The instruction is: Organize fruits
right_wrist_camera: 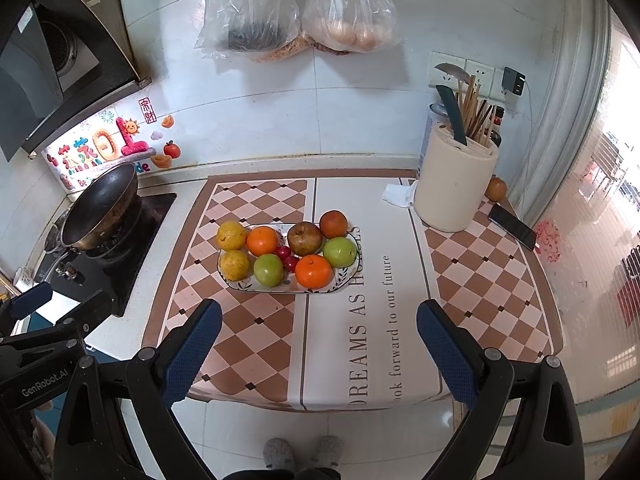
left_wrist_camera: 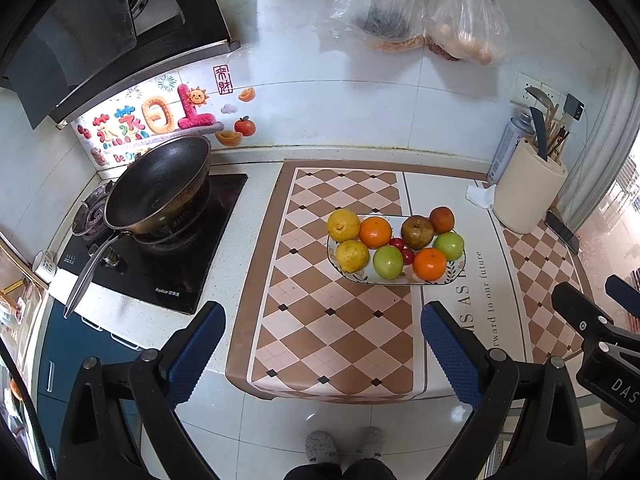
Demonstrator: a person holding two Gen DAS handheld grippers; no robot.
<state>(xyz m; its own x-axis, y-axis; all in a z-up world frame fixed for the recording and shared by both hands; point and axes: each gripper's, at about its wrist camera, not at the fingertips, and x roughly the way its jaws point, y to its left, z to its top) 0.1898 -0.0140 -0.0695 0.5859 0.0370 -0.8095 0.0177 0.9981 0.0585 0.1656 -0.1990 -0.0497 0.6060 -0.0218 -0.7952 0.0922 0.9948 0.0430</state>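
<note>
A white patterned plate (left_wrist_camera: 456, 276) (right_wrist_camera: 344, 280) sits on the checked counter mat and holds two yellow lemons (left_wrist_camera: 343, 225) (right_wrist_camera: 231, 235), two oranges (left_wrist_camera: 375, 232) (right_wrist_camera: 314, 271), two green apples (left_wrist_camera: 388, 262) (right_wrist_camera: 339, 251), a brown pear-like fruit (left_wrist_camera: 417, 232) (right_wrist_camera: 305, 238), a reddish fruit (left_wrist_camera: 441, 219) (right_wrist_camera: 333, 224) and small red fruits (left_wrist_camera: 402, 249) (right_wrist_camera: 287, 258). My left gripper (left_wrist_camera: 322, 322) is open and empty, held back from the plate. My right gripper (right_wrist_camera: 319, 320) is open and empty, also short of the plate.
A black wok (left_wrist_camera: 158, 186) (right_wrist_camera: 102, 208) sits on the stove at the left. A cream utensil holder (left_wrist_camera: 528, 192) (right_wrist_camera: 456, 184) with a knife stands at the right, beside a phone (right_wrist_camera: 512, 226) and a loose brown fruit (right_wrist_camera: 496, 189). Plastic bags (right_wrist_camera: 296, 8) hang on the wall.
</note>
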